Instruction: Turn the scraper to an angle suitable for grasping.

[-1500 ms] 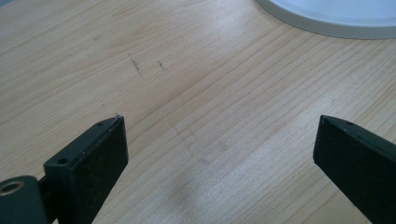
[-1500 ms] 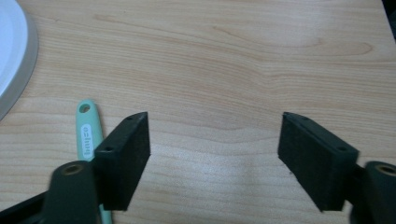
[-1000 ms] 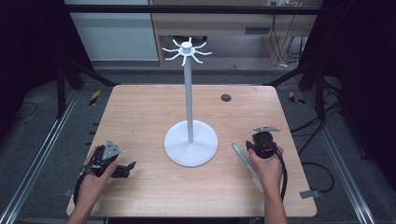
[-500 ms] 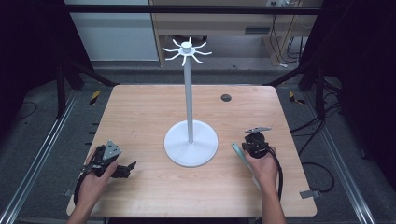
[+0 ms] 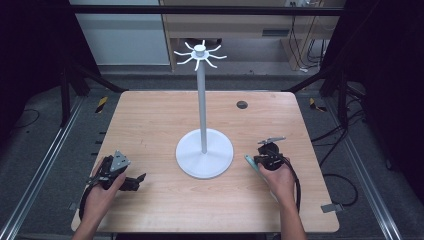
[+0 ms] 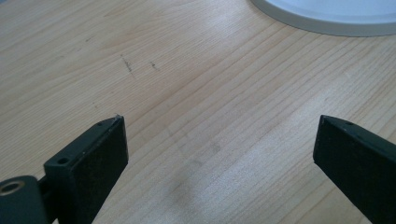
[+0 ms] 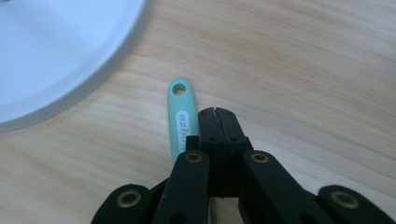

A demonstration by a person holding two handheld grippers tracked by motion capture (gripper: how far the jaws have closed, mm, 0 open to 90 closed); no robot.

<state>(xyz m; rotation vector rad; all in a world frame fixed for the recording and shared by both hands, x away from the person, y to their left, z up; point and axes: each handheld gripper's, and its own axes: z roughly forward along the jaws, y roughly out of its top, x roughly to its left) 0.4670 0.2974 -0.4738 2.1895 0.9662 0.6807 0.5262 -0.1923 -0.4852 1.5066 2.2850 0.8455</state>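
Here the right gripper point(image 7: 217, 112) is seen with its jaws pressed fully together and nothing between them; the slim mint-green plastic handle with a hanging hole at its tip point(image 7: 179, 116) lies flat on the pale wooden tabletop point(image 5: 150, 125), just to the left of the closed jaws and seemingly touching their side. The left gripper point(image 6: 219, 149) is held wide open over bare wood, with nothing in its grasp, and the edge of the round white base of the tall hanging stand point(image 6: 327, 16) lies ahead of it.

A grasp attempted from this pose would probably fail: with the jaws shut beside the handle, it could be nudged sideways or slid towards the white base point(image 7: 56, 56) rather than picked up. Because the handle lies flat on the wood, the jaws would have to be opened and lowered astride it, and a thin, smooth handle might be tipped or squeezed out.

The rest of the handle is covered by the gripper's own linkage, so what tool it belongs to cannot be told. Its white lettering is partly cut off and not legible. In the high view the handle point(image 5: 250, 162) appears as a small sliver beside the right gripper point(image 5: 261, 160).
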